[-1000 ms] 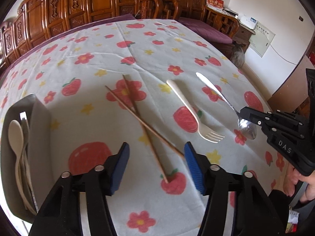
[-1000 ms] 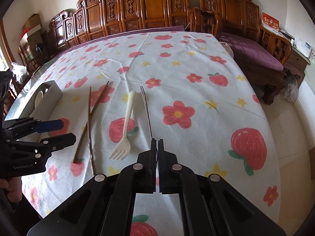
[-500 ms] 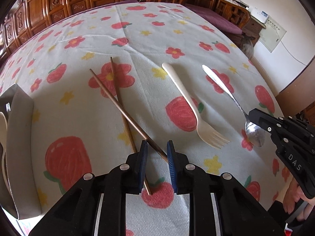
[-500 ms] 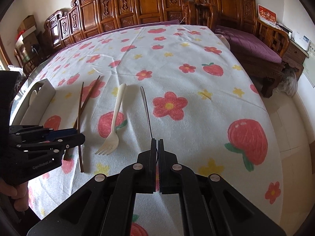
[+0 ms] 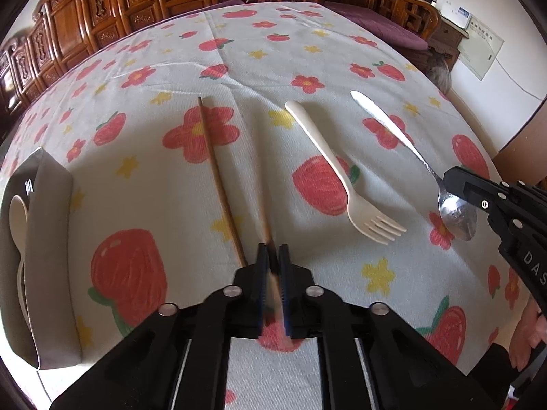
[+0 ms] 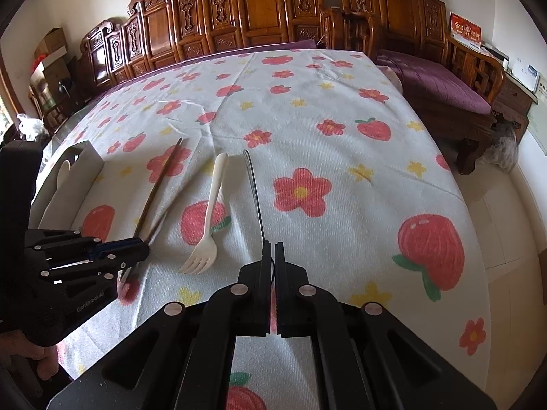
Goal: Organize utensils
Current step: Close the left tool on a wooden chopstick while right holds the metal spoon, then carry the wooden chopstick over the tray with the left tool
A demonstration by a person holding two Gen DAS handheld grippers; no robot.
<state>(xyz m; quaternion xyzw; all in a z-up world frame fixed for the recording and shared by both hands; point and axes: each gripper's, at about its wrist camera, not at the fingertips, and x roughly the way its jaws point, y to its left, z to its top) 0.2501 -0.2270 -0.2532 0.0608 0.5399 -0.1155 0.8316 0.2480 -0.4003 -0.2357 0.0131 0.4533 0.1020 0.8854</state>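
Observation:
My left gripper (image 5: pixel 272 256) is closing its blue pads tight on one brown chopstick (image 5: pixel 265 229), which shows blurred between them. The second chopstick (image 5: pixel 218 177) lies flat on the cloth just to its left. To the right lie a white fork (image 5: pixel 342 177) and a metal spoon (image 5: pixel 393 130). My right gripper (image 6: pixel 271 249) is shut on the spoon's neck (image 6: pixel 254 191), near the bowl (image 5: pixel 458 215), which rests on the cloth. The left gripper (image 6: pixel 143 249) appears at the lower left of the right wrist view.
A grey utensil holder (image 5: pixel 51 239) stands at the table's left edge with a white spoon (image 5: pixel 17 218) inside. The flowered tablecloth (image 6: pixel 342 130) covers the table. Carved wooden chairs (image 6: pixel 259 10) line the far side. A purple-cushioned bench (image 6: pixel 441 82) stands at the right.
The left gripper went from wide open to shut around one chopstick and sank closer to the cloth. That chopstick swung and no longer crosses the other. The right gripper stayed still on the spoon.

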